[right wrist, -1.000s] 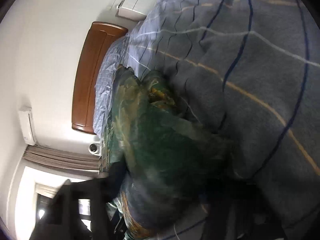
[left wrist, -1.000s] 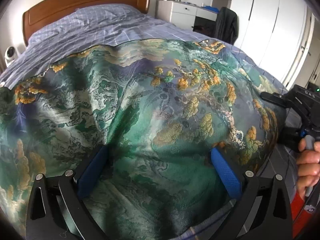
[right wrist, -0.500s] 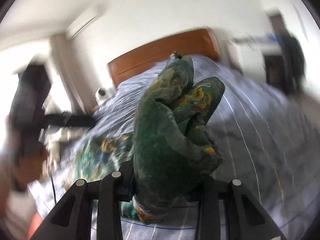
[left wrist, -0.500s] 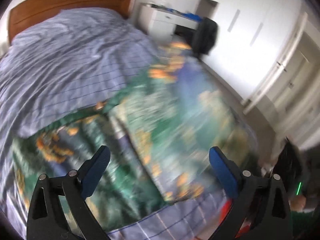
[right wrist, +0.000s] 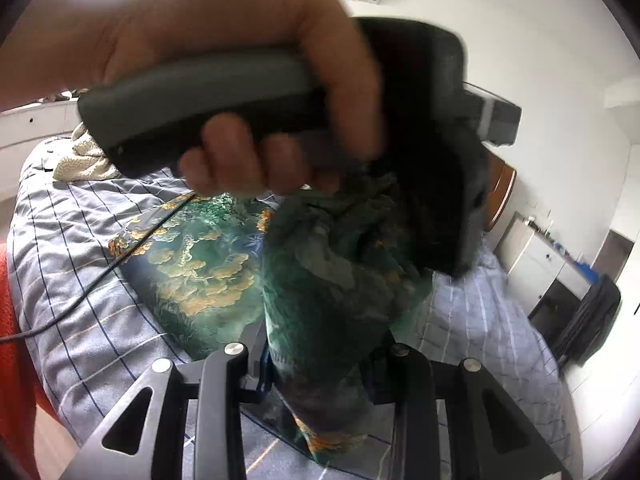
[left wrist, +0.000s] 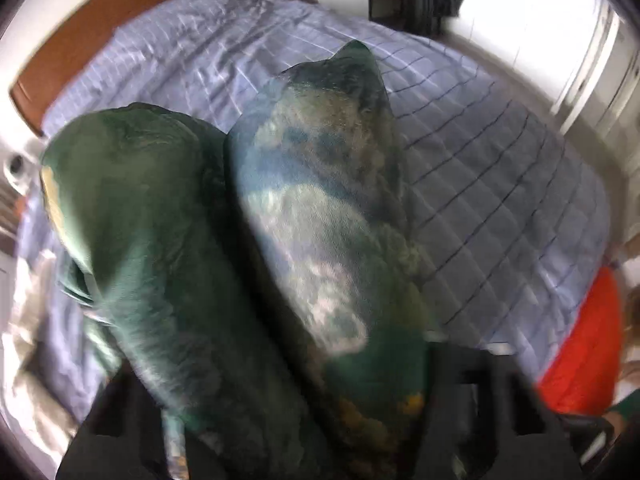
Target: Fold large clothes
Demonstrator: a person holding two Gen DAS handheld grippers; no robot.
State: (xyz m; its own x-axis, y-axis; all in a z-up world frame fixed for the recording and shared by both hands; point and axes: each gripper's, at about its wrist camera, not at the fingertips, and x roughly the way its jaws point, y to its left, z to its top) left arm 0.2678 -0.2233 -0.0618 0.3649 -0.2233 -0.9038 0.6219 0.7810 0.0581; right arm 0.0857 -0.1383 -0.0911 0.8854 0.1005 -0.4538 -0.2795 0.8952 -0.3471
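Note:
The garment is a large green cloth with orange and blue print. In the left wrist view a bunched fold of it (left wrist: 304,240) fills the middle and hides my left gripper's (left wrist: 288,420) fingertips; the jaws look closed on it. In the right wrist view my right gripper (right wrist: 316,368) is shut on a hanging bunch of the same garment (right wrist: 336,288), lifted above the bed. The rest of the garment (right wrist: 192,256) lies flat on the bed. The left gripper body and the hand holding it (right wrist: 248,80) hang close above, gripping the cloth's top.
The bed has a blue-grey checked quilt (left wrist: 500,184) and a wooden headboard (left wrist: 120,20). A cream cloth (right wrist: 84,160) lies at the bed's far end. A black cable (right wrist: 92,280) runs over the quilt. White drawers (right wrist: 536,256) and a dark chair (right wrist: 588,320) stand beside the bed.
The left gripper, open above the spread garment before, now holds a bunched fold. Both grippers have come close together, with the cloth lifted between them.

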